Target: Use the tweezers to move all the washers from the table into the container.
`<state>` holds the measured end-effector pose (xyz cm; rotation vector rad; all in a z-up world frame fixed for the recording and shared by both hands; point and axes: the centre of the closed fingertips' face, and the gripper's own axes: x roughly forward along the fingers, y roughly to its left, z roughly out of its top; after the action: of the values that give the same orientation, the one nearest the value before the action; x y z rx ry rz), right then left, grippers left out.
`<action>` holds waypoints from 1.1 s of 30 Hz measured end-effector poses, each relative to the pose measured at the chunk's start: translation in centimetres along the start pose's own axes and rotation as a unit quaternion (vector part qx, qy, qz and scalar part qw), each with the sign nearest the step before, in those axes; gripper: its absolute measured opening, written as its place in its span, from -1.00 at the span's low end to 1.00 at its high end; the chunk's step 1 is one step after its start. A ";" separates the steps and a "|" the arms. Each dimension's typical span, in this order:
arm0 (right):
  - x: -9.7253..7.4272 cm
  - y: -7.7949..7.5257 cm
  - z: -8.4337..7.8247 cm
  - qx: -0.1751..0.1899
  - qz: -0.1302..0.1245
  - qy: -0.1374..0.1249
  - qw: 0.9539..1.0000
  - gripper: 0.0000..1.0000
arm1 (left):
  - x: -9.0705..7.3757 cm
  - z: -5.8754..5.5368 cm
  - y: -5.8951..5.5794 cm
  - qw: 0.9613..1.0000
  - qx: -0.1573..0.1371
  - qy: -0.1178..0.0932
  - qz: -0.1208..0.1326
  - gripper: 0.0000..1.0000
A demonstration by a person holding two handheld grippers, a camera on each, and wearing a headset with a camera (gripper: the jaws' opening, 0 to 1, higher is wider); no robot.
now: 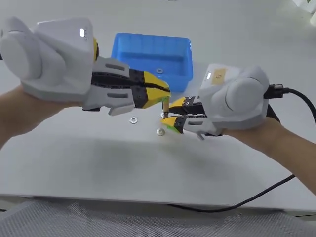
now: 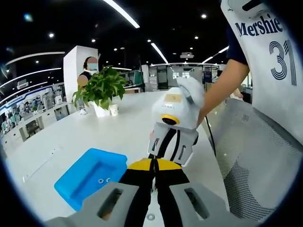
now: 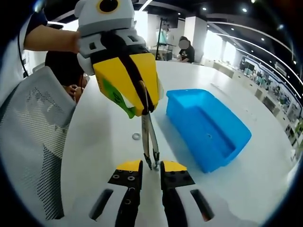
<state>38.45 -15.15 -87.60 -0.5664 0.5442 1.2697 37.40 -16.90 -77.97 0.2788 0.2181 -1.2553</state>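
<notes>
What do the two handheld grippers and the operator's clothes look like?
The left gripper and right gripper share a build: bulky white housings, black linkages, yellow claw tips, and a green patch beside the yellow on each. A black cable trails from the right one. The person wears a white jersey lettered "Mershie" and "31" in dark blue, over a dark sleeve.

The left gripper (image 2: pixel 152 164) has its yellow-tipped jaws pressed together. Just beyond the fingertips, the right gripper (image 2: pixel 166 150) points back at them. Left of the fingers sits a blue container (image 2: pixel 75 187) holding two washers (image 2: pixel 104 180). Another washer (image 2: pixel 150 217) lies on the table (image 2: pixel 118 137) between the finger bases. A mesh chair (image 2: pixel 255 161) stands right of the fingers.
</notes>
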 end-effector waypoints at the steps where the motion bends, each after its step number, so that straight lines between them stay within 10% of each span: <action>1: 0.1 -0.1 0.1 -0.015 0.001 0.003 1.000 -0.70 | 0.0 0.0 0.0 1.000 0.000 0.000 -0.001 -0.92; 11: 0.1 0.4 0.0 -0.041 0.034 0.019 0.998 -0.81 | 0.1 0.2 -0.2 1.000 0.006 0.007 -0.008 -0.92; 33: -1.4 -0.3 1.9 -0.033 0.002 -0.006 0.999 -0.83 | -0.3 2.9 -0.2 0.999 0.036 0.014 -0.017 -0.92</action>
<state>38.59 -14.91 -85.24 -0.6131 0.4947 1.2973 37.09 -17.60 -75.18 0.3563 0.2036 -1.2943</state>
